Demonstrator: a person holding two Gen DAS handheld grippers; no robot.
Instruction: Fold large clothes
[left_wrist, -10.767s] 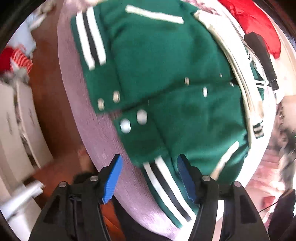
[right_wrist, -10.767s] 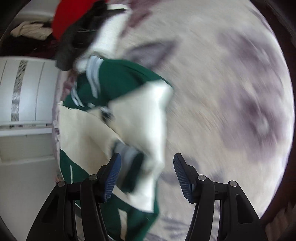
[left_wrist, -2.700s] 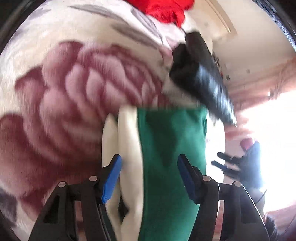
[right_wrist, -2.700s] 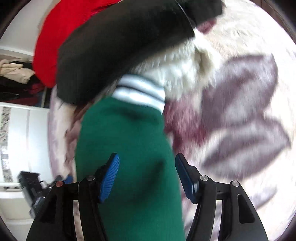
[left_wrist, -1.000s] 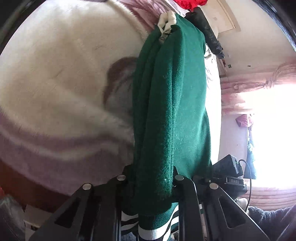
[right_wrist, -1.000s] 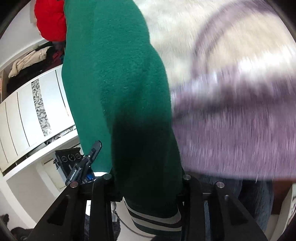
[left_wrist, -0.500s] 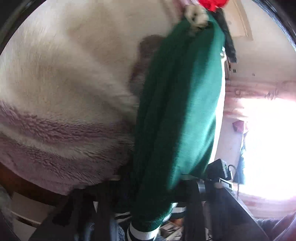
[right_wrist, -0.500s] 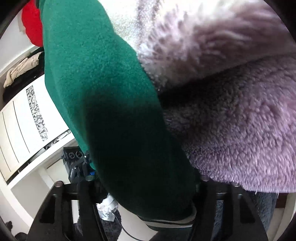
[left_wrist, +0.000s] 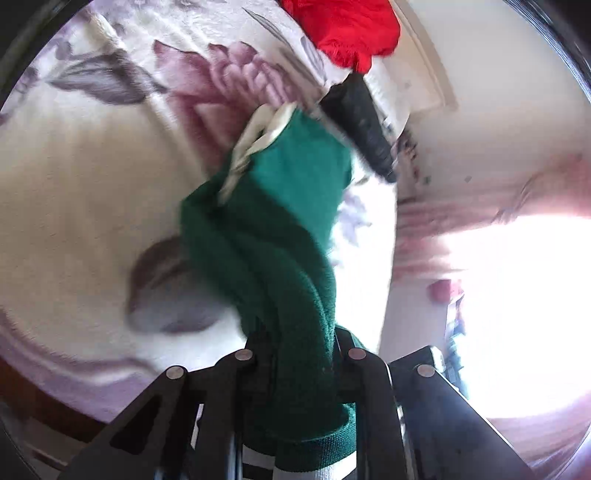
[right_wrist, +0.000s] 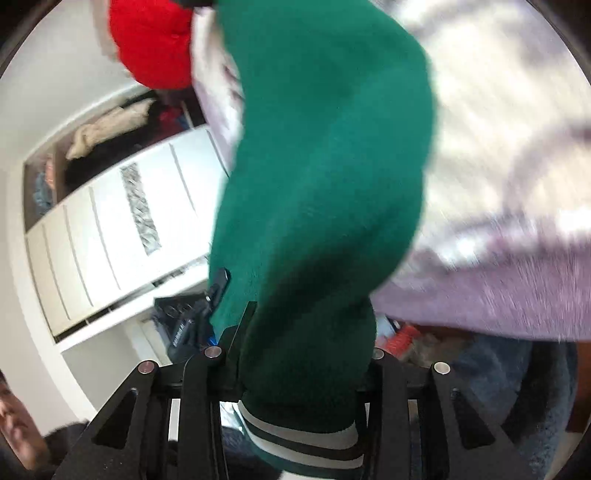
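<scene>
Green fleece jacket with white-and-black striped ribbed hem: bunched lengthwise, lifted off the bed at its near end, the far end with cream lining reaching toward the blanket. Hem hangs below both grippers.

Left gripper: black fingers clamped tight on a thick fold of the jacket just above the hem; the jaws have just been closing further on it.

Right gripper: fingers pinching another gathered fold of the jacket; jaws have likewise just been closing on the cloth.

Fluffy cream blanket with mauve flower print: covers the bed beneath.

Red fleece garment and black garment: at the bed's far end.

White wardrobe with slatted doors: left of the jacket in the right view.
</scene>
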